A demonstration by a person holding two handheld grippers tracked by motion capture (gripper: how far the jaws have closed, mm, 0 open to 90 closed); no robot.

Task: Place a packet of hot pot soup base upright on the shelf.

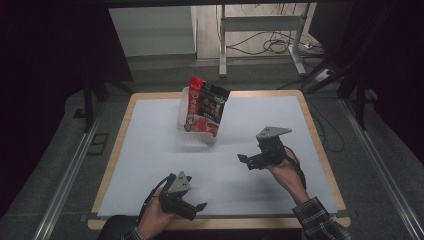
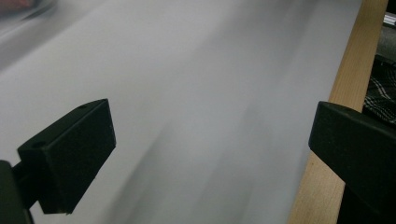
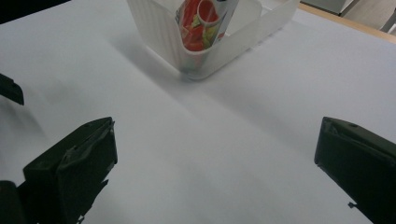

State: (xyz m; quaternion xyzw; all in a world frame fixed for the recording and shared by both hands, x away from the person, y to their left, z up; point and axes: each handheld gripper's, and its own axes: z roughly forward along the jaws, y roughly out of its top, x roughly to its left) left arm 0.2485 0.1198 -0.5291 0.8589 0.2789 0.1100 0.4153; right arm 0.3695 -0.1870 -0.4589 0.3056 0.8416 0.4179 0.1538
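White worktop (image 1: 150, 150): translucent bin (image 1: 186, 131) at 12 o'clock holding upright snack packets (image 1: 207, 107); left tool (image 1: 196, 209) at 7, right tool (image 1: 243, 160) at 4, both agape and empty; risk, as judged: a careless reach could topple the tall, leaning packets.

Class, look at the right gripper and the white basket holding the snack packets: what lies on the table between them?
Nothing: in the right gripper view, bare white tabletop separates the right gripper and the basket.
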